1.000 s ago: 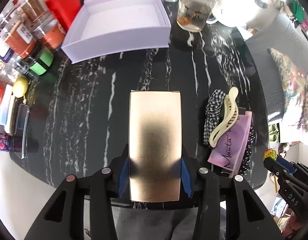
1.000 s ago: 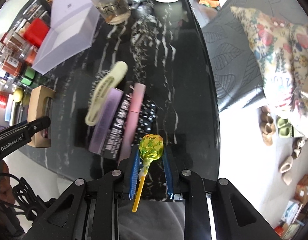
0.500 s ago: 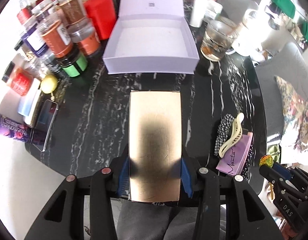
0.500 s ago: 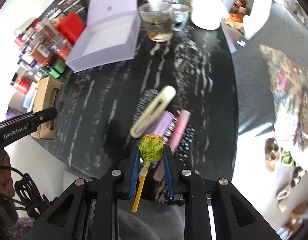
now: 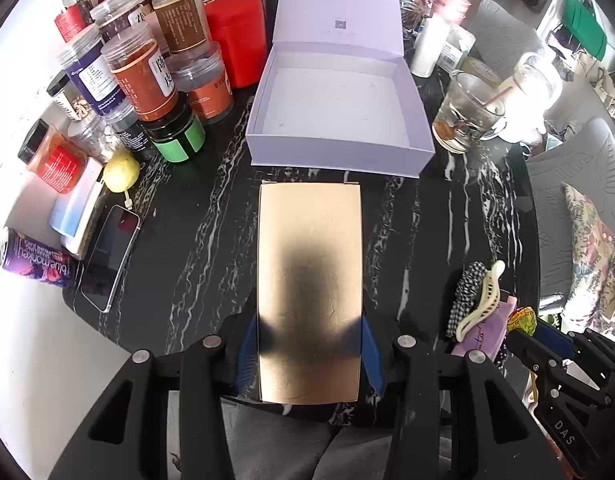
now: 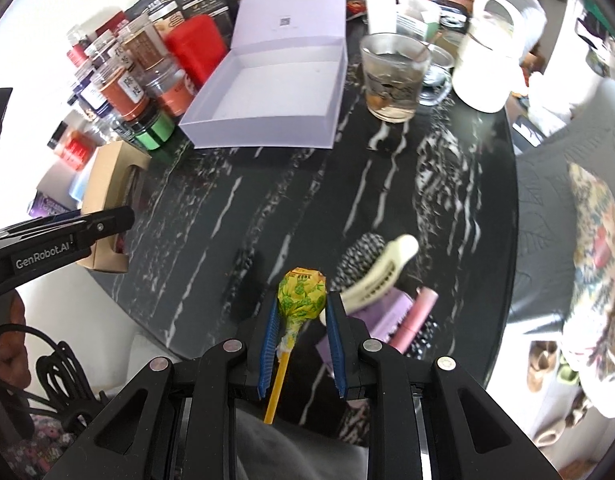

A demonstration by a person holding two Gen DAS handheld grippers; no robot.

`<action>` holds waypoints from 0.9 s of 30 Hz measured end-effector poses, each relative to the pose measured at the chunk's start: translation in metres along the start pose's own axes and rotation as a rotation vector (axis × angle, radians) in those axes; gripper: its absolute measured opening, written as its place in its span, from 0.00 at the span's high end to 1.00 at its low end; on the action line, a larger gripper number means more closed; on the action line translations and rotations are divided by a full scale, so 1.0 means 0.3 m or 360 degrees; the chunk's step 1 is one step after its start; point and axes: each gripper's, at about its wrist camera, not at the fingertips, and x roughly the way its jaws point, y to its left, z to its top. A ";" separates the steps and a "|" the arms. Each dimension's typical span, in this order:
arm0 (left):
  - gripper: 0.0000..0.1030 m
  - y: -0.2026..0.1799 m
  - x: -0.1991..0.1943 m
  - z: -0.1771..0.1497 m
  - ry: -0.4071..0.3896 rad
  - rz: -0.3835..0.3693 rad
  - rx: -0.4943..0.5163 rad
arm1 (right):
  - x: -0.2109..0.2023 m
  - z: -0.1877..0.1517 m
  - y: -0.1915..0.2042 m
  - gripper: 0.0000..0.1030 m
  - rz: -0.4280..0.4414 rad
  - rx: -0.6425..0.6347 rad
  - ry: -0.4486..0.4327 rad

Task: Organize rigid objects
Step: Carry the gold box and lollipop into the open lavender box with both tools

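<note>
At left, jars (image 5: 147, 76) are crowded along the edge of the black marble table (image 5: 195, 240), and the open lilac box (image 5: 335, 108) is left empty behind, presumably as the receptacle. At centre, the gold carton (image 5: 310, 292) is clamped by its long sides in the left gripper (image 5: 310, 354), above the table and just short of the box. At right, the right gripper (image 6: 301, 344) is closed on the lollipop (image 6: 302, 296), above the hair claw (image 6: 381, 270).

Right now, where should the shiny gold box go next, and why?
Probably forward, over the open lilac cardboard box, then down inside. The left hand-held gripper grips the flat gold cardboard box above the black marble table; the lilac box sits just ahead with its lid up and nothing visible in it.
</note>
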 end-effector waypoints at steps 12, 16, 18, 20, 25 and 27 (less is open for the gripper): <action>0.57 0.082 0.089 0.157 0.0074 -0.0031 0.0119 | 0.086 0.131 0.090 0.77 0.0000 0.0017 0.0029; 0.57 0.101 0.117 0.209 0.0090 -0.0040 0.0169 | 0.116 0.178 0.117 0.77 -0.0002 0.0055 0.0025; 0.57 0.111 0.126 0.238 0.0089 -0.0039 0.0196 | 0.128 0.196 0.128 0.77 -0.0004 0.0071 0.0025; 0.57 0.117 0.137 0.269 0.0081 -0.0036 0.0219 | 0.143 0.217 0.140 0.77 -0.0001 0.0085 0.0020; 0.57 0.134 0.159 0.342 0.0075 -0.0050 0.0238 | 0.173 0.269 0.165 0.77 -0.0006 0.0108 0.0006; 0.57 0.134 0.166 0.366 0.0063 -0.0051 0.0260 | 0.186 0.294 0.171 0.77 -0.0009 0.0117 0.0003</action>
